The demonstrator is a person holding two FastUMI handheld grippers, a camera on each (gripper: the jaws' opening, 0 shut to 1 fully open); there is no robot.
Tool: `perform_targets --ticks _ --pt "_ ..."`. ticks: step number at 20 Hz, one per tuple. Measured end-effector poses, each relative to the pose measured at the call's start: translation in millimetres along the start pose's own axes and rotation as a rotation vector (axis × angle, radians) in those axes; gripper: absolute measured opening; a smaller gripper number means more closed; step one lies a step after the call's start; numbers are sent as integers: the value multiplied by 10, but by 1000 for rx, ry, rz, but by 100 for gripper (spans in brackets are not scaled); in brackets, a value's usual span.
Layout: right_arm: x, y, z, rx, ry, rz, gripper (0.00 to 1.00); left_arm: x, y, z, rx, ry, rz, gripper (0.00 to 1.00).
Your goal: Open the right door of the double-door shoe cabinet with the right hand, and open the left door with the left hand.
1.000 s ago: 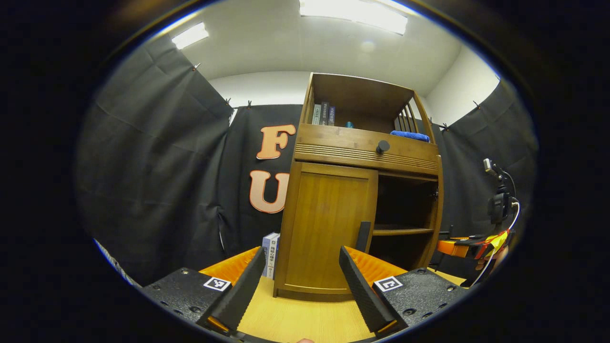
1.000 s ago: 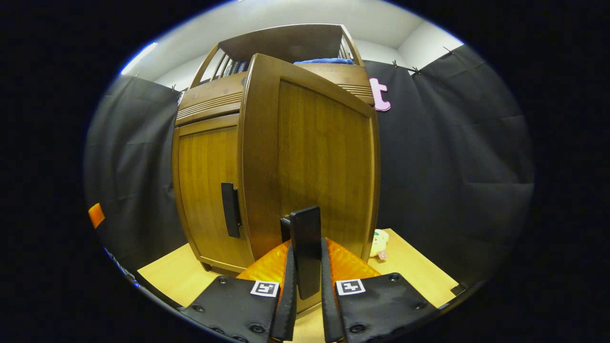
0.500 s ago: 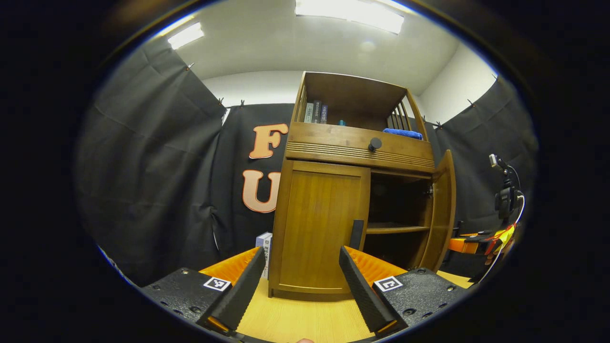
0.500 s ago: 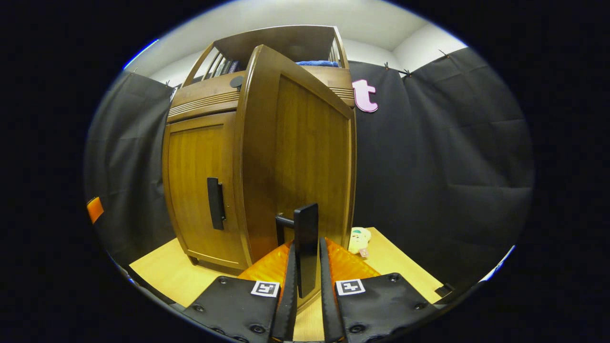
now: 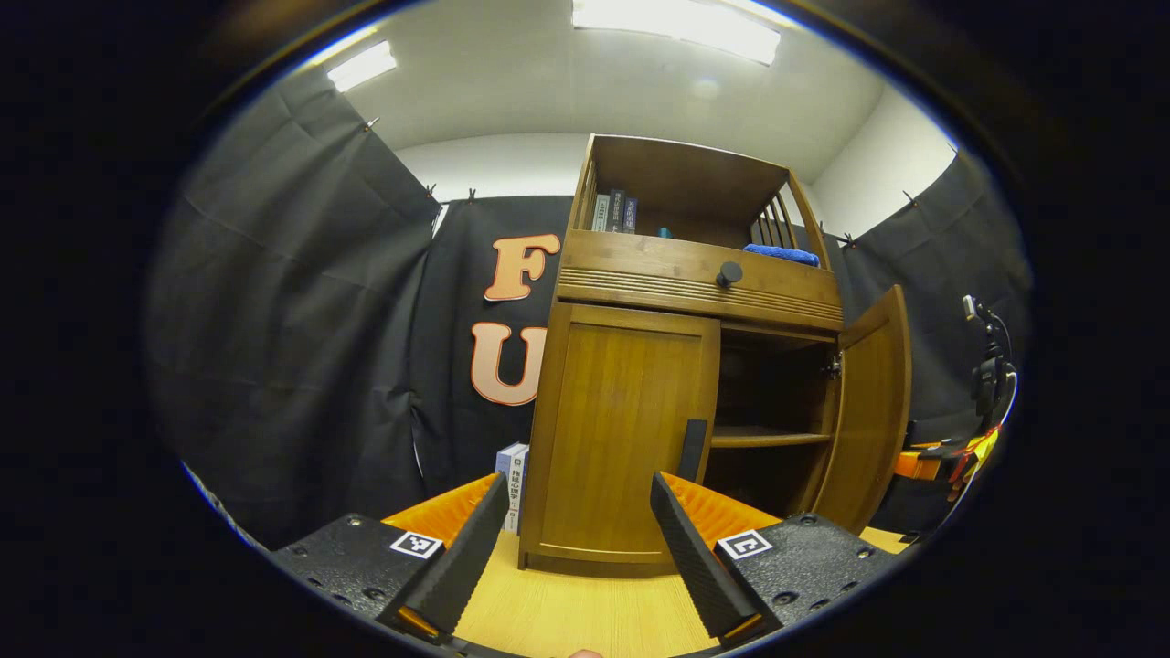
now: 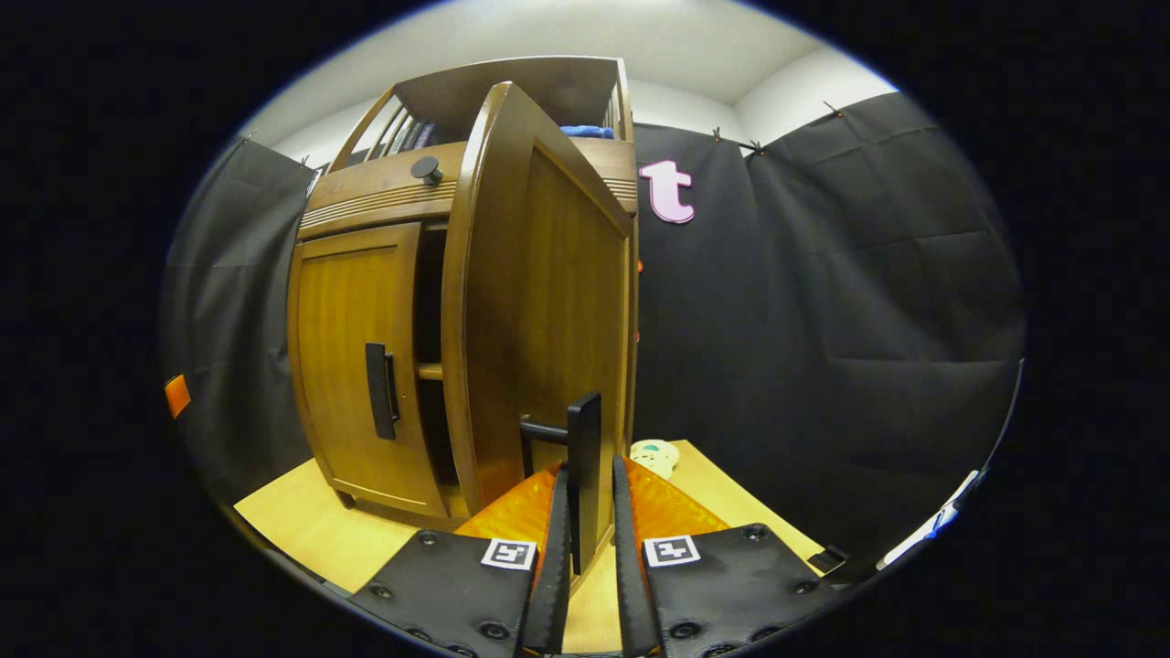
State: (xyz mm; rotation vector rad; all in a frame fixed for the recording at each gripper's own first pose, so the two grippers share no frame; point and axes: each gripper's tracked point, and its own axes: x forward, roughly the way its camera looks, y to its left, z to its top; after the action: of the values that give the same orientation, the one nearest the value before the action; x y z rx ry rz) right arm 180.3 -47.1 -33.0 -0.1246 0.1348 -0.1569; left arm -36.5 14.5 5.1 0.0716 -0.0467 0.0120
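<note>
Now the right claw (image 6: 585, 557) is clamped on the right door's handle (image 6: 583, 457), with the right door (image 6: 548, 302) swung out from the cabinet (image 5: 695, 274). Facing the shut left door (image 5: 626, 429), the left claw (image 5: 580, 539) hangs with fingers apart, near the left door's handle (image 5: 694, 450).

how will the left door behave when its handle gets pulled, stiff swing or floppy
Likely a stiff swing: the left door looks like a solid wooden panel, matching the right door that hangs open without sagging. Its bar handle probably grips well. The tall cabinet might shift under a hard pull.

Right hand-held gripper (image 6: 585, 585) apparently clamped on right door (image 6: 548, 311) handle (image 6: 581, 475), door ajar
</note>
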Motion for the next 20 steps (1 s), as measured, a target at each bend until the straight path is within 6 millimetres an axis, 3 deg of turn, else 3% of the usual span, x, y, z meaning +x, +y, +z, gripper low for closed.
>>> perform_targets --ticks 2,3,5,6,7,8,11,12,13,14,15,16,17,18,19,20 --pt "23 -57 33 -1 -5 -20 30 9 -7 -10 -7 2 -2 91" --pt "36 -101 39 -7 -7 -36 34 14 -18 -11 -6 2 -4 91" --pt "48 -237 52 -17 -7 -58 12 30 -13 -19 -4 3 -3 94" --pt "24 -249 56 -4 -8 -53 23 37 -5 -22 -7 2 -1 91" --pt "15 -267 62 8 -11 -46 12 39 8 -29 -11 4 -1 91" --pt "28 -287 62 10 -13 -37 23 48 6 -36 -15 5 0 91" --pt "32 -452 63 17 -9 -14 23 72 10 -52 -20 10 -1 91" --pt "29 -529 57 32 -5 -8 13 73 12 -49 -20 8 -2 91" --pt "27 -587 51 48 -3 8 23 65 26 -32 -20 6 -2 94" --pt "17 -626 48 48 1 27 23 72 32 -33 -20 4 0 91" --pt "11 -664 48 36 1 50 12 65 40 -32 -22 4 1 91" --pt "24 -703 34 26 0 75 13 66 54 -37 -26 4 3 91" --pt "35 -775 25 34 5 92 23 66 64 -34 -30 4 4 94" --pt "41 -847 24 47 7 111 23 50 83 -41 -33 7 7 94" --pt "47 -897 14 51 9 129 13 46 108 -48 -33 9 14 94" --pt "63 -919 22 48 10 147 13 47 129 -48 -31 10 21 94"
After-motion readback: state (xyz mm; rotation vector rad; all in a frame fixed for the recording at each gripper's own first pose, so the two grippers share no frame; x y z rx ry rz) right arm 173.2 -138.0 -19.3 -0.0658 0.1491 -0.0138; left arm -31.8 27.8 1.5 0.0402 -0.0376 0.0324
